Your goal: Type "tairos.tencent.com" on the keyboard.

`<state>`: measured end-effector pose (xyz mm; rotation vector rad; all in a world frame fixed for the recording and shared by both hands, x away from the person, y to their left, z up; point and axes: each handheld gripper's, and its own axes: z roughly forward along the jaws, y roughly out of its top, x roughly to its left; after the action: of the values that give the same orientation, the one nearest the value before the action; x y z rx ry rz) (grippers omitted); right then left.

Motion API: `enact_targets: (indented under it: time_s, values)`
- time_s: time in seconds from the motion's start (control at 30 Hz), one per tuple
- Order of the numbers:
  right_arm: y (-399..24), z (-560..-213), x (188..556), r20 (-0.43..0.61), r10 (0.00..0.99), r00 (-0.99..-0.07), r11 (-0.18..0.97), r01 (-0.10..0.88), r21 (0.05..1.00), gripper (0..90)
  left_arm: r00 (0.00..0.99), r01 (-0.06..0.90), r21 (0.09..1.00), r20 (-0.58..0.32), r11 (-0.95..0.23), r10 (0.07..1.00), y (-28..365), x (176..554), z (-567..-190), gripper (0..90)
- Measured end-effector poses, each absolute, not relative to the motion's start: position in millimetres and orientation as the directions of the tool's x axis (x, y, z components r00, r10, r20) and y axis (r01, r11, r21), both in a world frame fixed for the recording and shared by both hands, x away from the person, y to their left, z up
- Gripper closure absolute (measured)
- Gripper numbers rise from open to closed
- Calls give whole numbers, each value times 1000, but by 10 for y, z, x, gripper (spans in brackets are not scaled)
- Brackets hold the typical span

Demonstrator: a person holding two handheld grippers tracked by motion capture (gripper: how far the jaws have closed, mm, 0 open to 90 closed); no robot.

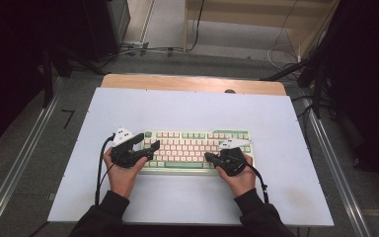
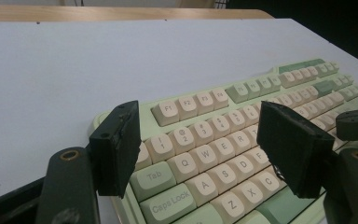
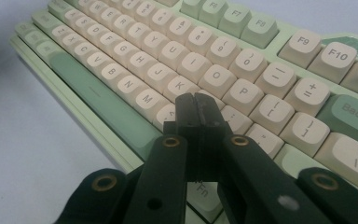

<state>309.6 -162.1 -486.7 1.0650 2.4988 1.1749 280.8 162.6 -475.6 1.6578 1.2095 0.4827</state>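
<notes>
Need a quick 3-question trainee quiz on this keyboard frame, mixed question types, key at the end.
1. True or false: the right tool has its jaws shut, with nothing between them.
2. Multiple choice: the left tool is A) shut on a keycap, B) open over the left end of the keyboard, C) lying on the white table cover.
3. Fill in: the right tool's tips sit over the keys just right of the letter ___ .

Key: 1 true; 2 B; 3 K, near the L and semicolon keys, though whether the tips touch a key cannot be told.
</notes>
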Motion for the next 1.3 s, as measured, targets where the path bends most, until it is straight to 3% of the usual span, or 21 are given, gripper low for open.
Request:
enact_targets:
  time_s: [0.53, 0.77, 0.9, 1.13, 1.3]
  values:
    - [-1606, -4896, 3079, 128, 677, -725, 431, 532, 729, 869, 426, 482, 876, -221, -14, 877, 1621, 2801, -4750, 307]
    - [-1650, -4827, 3084, 172, 672, -720, 357, 519, 777, 584, 429, 481, 877, -220, -15, 876, 1615, 2798, -4746, 306]
    - [-1681, -4797, 3093, 185, 685, -705, 318, 517, 794, 465, 432, 480, 877, -220, -16, 875, 1604, 2794, -4744, 305]
    - [-1703, -4778, 3115, 176, 708, -684, 298, 514, 804, 338, 443, 480, 877, -214, -29, 871, 1577, 2789, -4747, 304]
    - [-1706, -4774, 3130, 170, 714, -679, 297, 514, 805, 312, 452, 481, 876, -210, -39, 867, 1553, 2785, -4750, 303]
